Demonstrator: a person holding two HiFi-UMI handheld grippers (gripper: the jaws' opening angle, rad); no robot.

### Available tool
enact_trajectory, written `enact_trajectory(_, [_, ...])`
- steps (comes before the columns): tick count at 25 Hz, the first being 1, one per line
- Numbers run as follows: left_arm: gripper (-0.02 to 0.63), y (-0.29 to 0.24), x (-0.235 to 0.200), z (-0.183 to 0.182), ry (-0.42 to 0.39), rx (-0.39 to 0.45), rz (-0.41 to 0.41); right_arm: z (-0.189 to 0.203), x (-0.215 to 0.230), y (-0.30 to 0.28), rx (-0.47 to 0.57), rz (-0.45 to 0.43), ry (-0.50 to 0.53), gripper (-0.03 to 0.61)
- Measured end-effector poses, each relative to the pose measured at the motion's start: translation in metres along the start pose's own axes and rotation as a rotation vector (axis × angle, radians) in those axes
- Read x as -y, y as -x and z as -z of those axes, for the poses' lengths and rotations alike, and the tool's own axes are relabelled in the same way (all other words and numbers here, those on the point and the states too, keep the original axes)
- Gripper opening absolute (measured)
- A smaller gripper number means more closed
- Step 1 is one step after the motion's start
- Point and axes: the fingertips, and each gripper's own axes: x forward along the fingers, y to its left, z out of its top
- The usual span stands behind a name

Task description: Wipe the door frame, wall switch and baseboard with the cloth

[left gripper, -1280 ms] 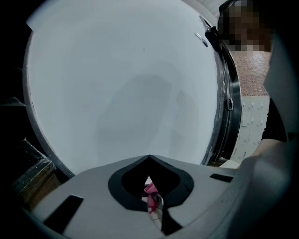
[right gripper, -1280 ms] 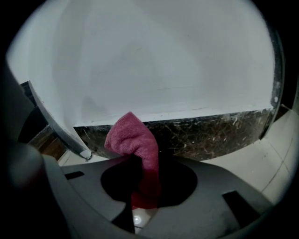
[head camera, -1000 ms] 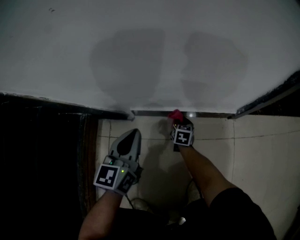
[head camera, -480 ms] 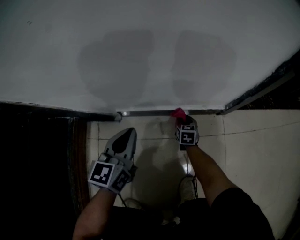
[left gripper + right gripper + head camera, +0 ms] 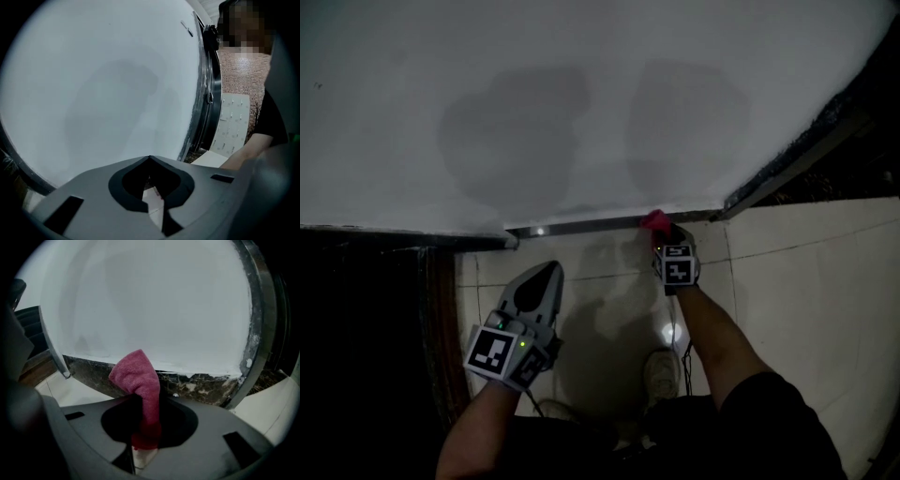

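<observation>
A red cloth (image 5: 653, 221) (image 5: 138, 380) sticks out of my right gripper (image 5: 660, 234) (image 5: 144, 420), which is shut on it. The cloth's tip is pressed at the dark baseboard (image 5: 581, 225) (image 5: 197, 383) under the white wall (image 5: 581, 94). A dark door frame (image 5: 792, 159) (image 5: 257, 329) rises just right of it. My left gripper (image 5: 542, 274) (image 5: 150, 158) hangs over the floor tiles to the left, shut and holding nothing, well short of the wall. No wall switch shows in any view.
Pale floor tiles (image 5: 797, 272) stretch to the right. A dark opening with a wooden edge (image 5: 436, 319) lies at the left. The person's shoe (image 5: 659, 373) stands below the right arm. In the left gripper view another frame (image 5: 210, 89) runs beside the wall.
My right gripper has slid the cloth to the right along the baseboard, closer to the right door frame. The left gripper has kept its place and stays shut.
</observation>
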Motion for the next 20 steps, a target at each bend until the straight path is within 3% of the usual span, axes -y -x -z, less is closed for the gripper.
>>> enact_trajectory(10, [0.0,-0.001,0.02,0.0,-0.018,-0.023,0.03,0.009,0.073,0.009,0.011,0.101,-0.028,0.086])
enact_trajectory(20, [0.0,0.018,0.011,0.002,-0.043,-0.043,0.027,-0.005,0.106,0.019,0.029,0.169,-0.082,0.087])
